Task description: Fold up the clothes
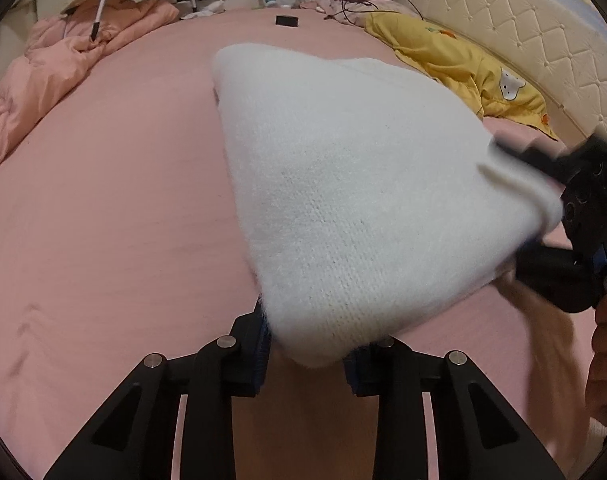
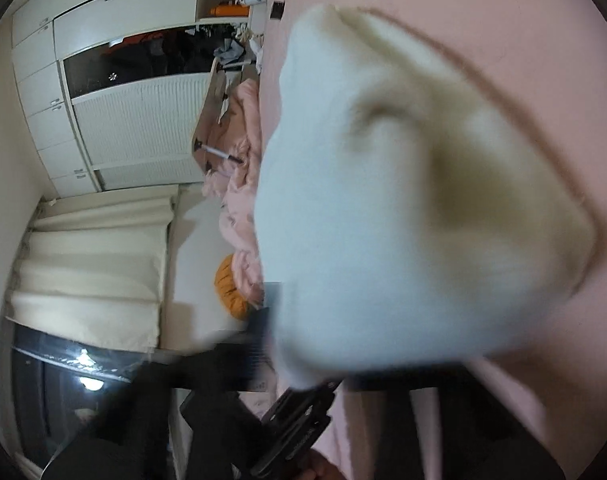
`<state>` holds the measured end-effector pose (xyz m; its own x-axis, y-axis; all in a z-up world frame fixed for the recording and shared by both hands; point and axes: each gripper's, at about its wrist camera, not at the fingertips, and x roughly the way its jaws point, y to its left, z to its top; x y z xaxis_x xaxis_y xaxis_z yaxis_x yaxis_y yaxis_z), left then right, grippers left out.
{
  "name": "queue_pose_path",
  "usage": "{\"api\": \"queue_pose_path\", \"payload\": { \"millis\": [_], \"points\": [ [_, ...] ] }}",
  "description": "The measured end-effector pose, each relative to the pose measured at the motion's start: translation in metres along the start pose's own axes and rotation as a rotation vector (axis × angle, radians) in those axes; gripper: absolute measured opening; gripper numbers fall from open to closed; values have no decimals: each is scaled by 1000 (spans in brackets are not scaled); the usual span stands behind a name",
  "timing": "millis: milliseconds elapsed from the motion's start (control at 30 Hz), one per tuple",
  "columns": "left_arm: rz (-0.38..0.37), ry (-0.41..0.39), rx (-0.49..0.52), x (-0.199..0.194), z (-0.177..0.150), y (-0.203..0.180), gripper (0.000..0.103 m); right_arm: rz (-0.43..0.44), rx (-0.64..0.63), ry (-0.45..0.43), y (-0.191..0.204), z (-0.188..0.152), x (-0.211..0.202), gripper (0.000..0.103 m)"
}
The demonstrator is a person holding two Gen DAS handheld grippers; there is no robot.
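Left gripper (image 1: 306,354) pinches the near corner of the white knit sweater (image 1: 343,184): its 2 jaws stand partly apart, with the fabric bunched between them, so the grip appears to be a clamp on a thick folded edge. Right gripper (image 1: 515,168), seen to the right of the sweater, meets the garment's right corner, where the cloth wraps over its fingers; motion blur hides the jaw gap, so whether it is clamped cannot be told. In the right wrist view the sweater (image 2: 403,208) fills the frame in front of that gripper, also blurred. The sweater hangs lifted at its near edge, with its far end resting on the pink bed sheet (image 1: 103,220). Holding 2 adjacent corners keeps the edge taut, which probably serves to carry that edge over the far portion as 1 fold. A yellow quilt (image 1: 463,64) lies beyond the sweater, well apart.
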<state>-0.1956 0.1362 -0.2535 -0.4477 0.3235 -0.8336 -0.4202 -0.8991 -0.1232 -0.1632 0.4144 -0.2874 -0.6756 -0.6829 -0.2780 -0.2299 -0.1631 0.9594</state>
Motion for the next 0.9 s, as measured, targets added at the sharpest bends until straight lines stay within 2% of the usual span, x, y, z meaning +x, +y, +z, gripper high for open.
{"api": "queue_pose_path", "payload": {
  "millis": [200, 300, 333, 367, 400, 433, 467, 533, 567, 600, 700, 833, 900],
  "points": [
    [4, -9, 2, 0, -4, 1, 26, -51, -61, -67, 6, -12, -7, 12],
    [0, -1, -4, 0, -3, 2, 26, -46, -10, -63, -7, -14, -12, 13],
    [0, 3, -6, 0, -3, 2, 30, -56, 6, -58, -10, -15, -12, 16],
    [9, 8, -10, 0, -2, 3, 35, -65, 22, -54, -13, -16, -11, 23],
    [25, 14, -15, -1, -2, 3, 55, -74, 38, -49, -16, -17, -11, 35],
    [42, 20, -19, -3, -2, 4, 70, -83, 53, -45, -19, -18, -10, 35],
    [52, 17, -26, -7, -3, 4, 74, -89, 42, -62, -16, -21, -15, 38],
    [81, 15, -52, -17, -8, 7, 81, -136, -31, -80, -3, -30, -22, 76],
    [96, 14, -65, -23, -11, 8, 81, -124, -110, -69, 10, -40, -26, 97],
    [109, 19, -81, -27, -14, 10, 82, -167, -164, -65, 19, -49, -29, 103],
    [161, 49, -146, -44, -25, 16, 82, -339, -371, -49, 47, -83, -38, 103],
    [236, 55, -219, -81, -43, 20, 82, -608, -703, -183, 80, -142, -53, 103],
    [251, 52, -226, -97, -52, 18, 82, -664, -796, -261, 88, -164, -59, 103]
  ]
}}
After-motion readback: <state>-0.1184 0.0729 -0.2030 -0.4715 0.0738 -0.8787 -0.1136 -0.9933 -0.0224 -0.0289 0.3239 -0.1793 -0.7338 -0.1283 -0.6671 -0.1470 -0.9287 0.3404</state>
